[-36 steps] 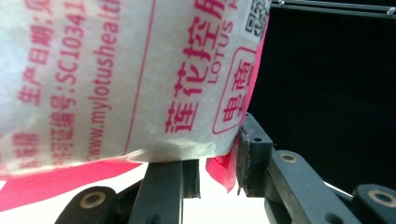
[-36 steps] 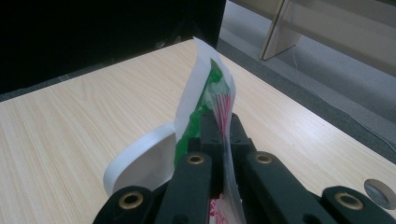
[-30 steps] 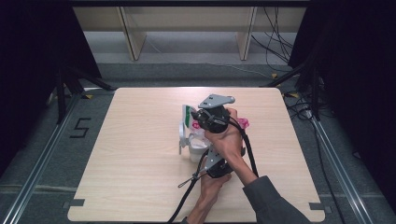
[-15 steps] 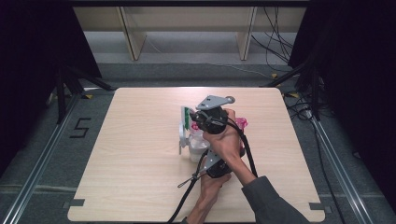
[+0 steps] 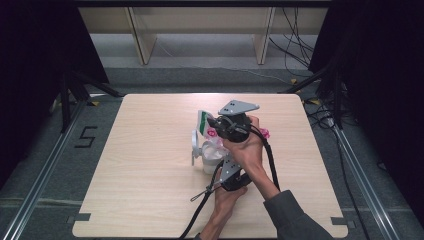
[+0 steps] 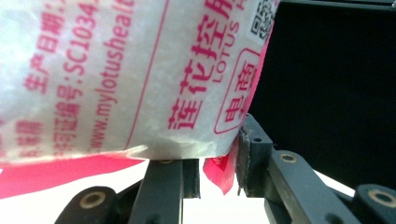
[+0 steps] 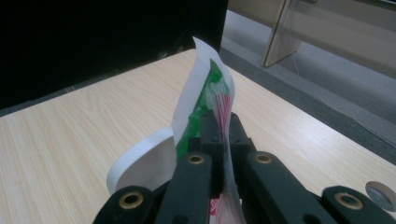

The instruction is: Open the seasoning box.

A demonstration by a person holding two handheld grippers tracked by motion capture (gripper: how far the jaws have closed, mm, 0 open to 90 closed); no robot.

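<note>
A white plastic bag (image 5: 204, 122) with pink and green print is stretched between my two grippers over the middle of the table. My right gripper (image 5: 214, 125), with its grey plate on top, is shut on the bag's thin upper edge (image 7: 205, 93). My left gripper (image 5: 227, 166) sits nearer the person, below the right hand. In the left gripper view the bag (image 6: 116, 79) with red lettering hangs close above the left gripper (image 6: 218, 163), whose jaws pinch a pink fold of it. A white cup (image 5: 206, 157) with a side handle stands under the bag; its rim (image 7: 140, 163) shows beside the right gripper (image 7: 222, 126).
The light wooden table (image 5: 150, 200) has bare room left and right of the hands. A small pink scrap (image 5: 265, 134) lies just right of the right hand. Black cables trail from both grippers toward the front edge. Stand legs and cables lie on the floor around the table.
</note>
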